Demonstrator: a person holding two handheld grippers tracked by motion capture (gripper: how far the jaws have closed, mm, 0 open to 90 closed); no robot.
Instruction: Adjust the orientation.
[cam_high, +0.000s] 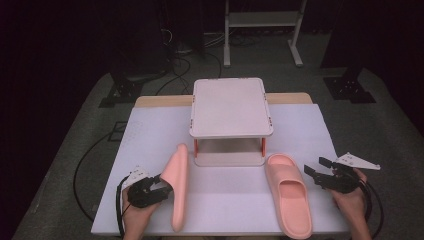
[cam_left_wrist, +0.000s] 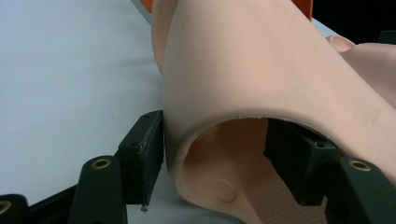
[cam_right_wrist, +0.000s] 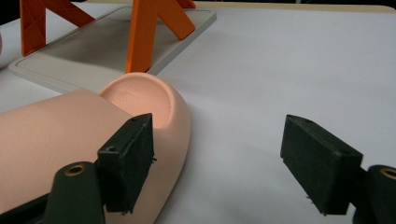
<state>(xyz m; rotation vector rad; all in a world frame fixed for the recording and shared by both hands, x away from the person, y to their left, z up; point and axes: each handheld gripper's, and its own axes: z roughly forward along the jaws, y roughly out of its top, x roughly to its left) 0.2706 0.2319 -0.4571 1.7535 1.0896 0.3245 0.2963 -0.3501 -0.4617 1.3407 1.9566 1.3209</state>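
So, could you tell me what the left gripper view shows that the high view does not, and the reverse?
The left gripper view alone shows one jaw outside the strap of the tilted slipper and the other inside its opening, plus the dimpled insole.

The high view alone shows the two-tier rack, the right gripper open beside the flat slipper, both hands, and the floor cables.

Both share the tilted slipper, the left gripper, the white table and part of the flat slipper.
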